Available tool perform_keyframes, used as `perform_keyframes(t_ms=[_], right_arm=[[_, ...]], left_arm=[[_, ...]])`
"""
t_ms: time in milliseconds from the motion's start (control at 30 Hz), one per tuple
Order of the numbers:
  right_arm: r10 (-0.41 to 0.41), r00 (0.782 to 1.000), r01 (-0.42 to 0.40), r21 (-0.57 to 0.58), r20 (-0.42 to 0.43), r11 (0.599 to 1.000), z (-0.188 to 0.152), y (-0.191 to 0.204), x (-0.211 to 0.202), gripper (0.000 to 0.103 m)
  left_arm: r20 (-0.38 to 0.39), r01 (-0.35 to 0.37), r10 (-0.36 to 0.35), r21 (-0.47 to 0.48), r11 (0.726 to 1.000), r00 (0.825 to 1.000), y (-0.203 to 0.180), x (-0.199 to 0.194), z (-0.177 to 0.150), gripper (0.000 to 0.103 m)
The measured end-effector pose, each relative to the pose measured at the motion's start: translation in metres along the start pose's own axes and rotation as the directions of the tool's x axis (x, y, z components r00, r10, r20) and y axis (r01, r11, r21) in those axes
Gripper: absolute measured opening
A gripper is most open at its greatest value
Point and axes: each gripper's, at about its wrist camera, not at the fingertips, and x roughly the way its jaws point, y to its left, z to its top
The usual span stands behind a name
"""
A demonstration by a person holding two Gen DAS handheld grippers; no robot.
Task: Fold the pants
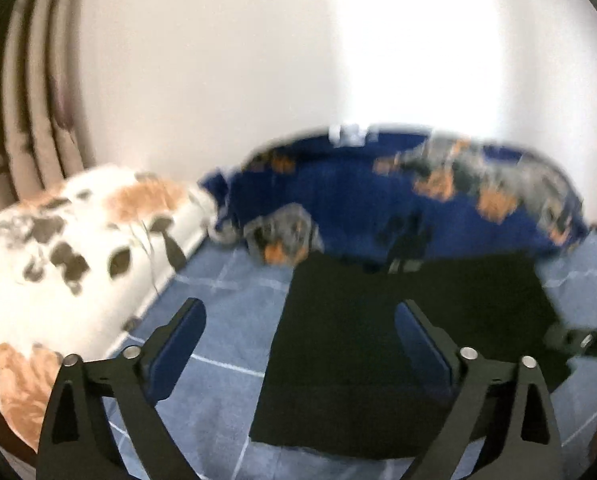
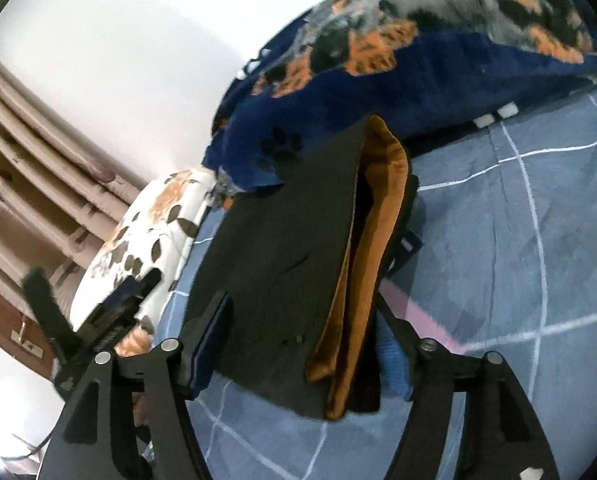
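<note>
Bare blue sheet (image 2: 518,248) right of folded pants (image 2: 274,264); blanket (image 1: 378,200), pillow (image 1: 58,264) crowding behind, left.

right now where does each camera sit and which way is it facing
Left wrist: on the left claw, looking forward and down over the black pants on the blue checked sheet, toward the dog blanket and wall; its open fingers show.
Right wrist: on the right claw, tilted, looking along the pants with orange lining; its open fingers and the left claw show.
Shared: pants, sheet, blanket, floral pillow, curtain.
</note>
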Motion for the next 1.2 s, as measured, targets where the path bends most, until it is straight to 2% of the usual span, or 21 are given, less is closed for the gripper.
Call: perform_keyframes(t_ms=[100, 233, 333, 433, 533, 600, 833, 1000, 1200], right_arm=[[0.005, 1.000, -0.004, -0.041, 0.015, 0.999, -0.006, 0.019, -0.016, 0.067], [0.073, 0.995, -0.063, -0.134, 0.071, 0.989, -0.013, 0.055, -0.053, 0.068], [0.092, 0.989, -0.064, -0.225, 0.115, 0.972, -0.014, 0.089, -0.076, 0.069], [0.112, 0.978, -0.059, -0.282, 0.175, 0.957, -0.018, 0.114, -0.104, 0.071], [0.121, 0.968, -0.046, -0.320, 0.218, 0.946, -0.022, 0.132, -0.125, 0.079], [0.112, 0.965, -0.025, -0.341, 0.238, 0.940, -0.026, 0.140, -0.134, 0.079], [0.104, 0.967, -0.015, -0.356, 0.232, 0.935, -0.040, 0.147, -0.145, 0.086], [0.108, 0.968, -0.029, -0.331, 0.224, 0.943, -0.048, 0.145, -0.148, 0.091], [0.097, 0.971, -0.017, -0.341, 0.218, 0.940, -0.058, 0.149, -0.150, 0.092]], left_arm=[[0.082, -0.034, 0.033, 0.004, 0.999, 0.996, -0.003, -0.039, 0.013, 0.103], [0.186, -0.082, 0.077, 0.021, 0.996, 0.980, -0.010, -0.090, 0.026, 0.103], [0.227, -0.123, 0.127, -0.029, 0.992, 0.966, -0.011, -0.124, 0.035, 0.103], [0.208, -0.111, 0.125, -0.079, 0.991, 0.970, -0.006, -0.141, 0.040, 0.103], [0.166, -0.108, 0.121, -0.084, 0.991, 0.979, -0.002, -0.151, 0.043, 0.103], [0.150, -0.105, 0.115, -0.075, 0.992, 0.982, -0.003, -0.155, 0.043, 0.103], [0.176, -0.035, 0.044, -0.052, 0.998, 0.983, -0.005, -0.179, 0.037, 0.103], [0.190, -0.017, 0.025, -0.044, 0.999, 0.981, -0.007, -0.193, 0.032, 0.103], [0.198, 0.000, 0.009, -0.045, 0.999, 0.980, -0.010, -0.204, 0.028, 0.103]])
